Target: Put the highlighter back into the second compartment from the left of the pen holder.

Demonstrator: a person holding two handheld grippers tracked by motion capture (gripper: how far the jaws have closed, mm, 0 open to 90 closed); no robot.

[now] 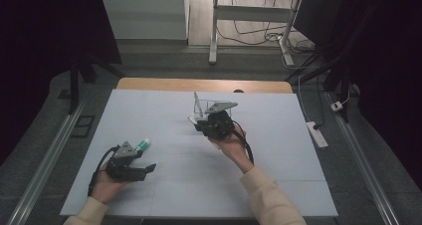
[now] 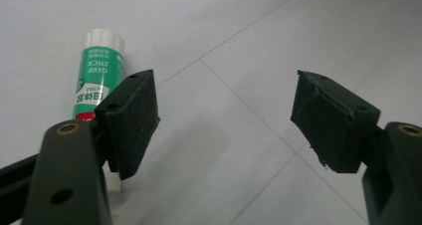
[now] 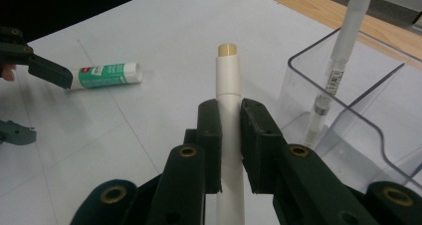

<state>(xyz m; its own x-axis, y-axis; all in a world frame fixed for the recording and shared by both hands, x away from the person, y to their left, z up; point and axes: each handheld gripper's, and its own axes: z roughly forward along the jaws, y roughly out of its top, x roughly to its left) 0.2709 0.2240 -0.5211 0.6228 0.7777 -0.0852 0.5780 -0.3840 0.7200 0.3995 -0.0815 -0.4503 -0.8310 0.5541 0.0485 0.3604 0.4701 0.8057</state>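
High view: a person's two forearms enter from the near edge of a white worktop (image 1: 164,185), each hand holding a gripper. The left gripper (image 1: 149,169) sits low near the left front of the worktop, its jaws spread wide with nothing between them. A green-and-white glue stick (image 1: 142,145) lies flat on the worktop just beyond it, apart from the jaws. The right gripper (image 1: 199,123) is raised near the middle of the worktop, beside a clear plastic holder (image 1: 211,108).

Left gripper view: the two black jaws stand far apart over the bare white surface. The glue stick (image 2: 98,73) lies behind the left-hand jaw, its clear cap pointing away and its lower end hidden by that jaw.

Right gripper view: the jaws are clamped on a white pen-like stick (image 3: 229,85) with a tan tip, which rises upright between them. The clear plastic holder (image 3: 343,120) stands just to the right of it, with a frosted white pen (image 3: 338,56) leaning inside. Farther off to the left, the glue stick (image 3: 105,75) lies on the worktop with the left gripper (image 3: 30,100) near its red end.
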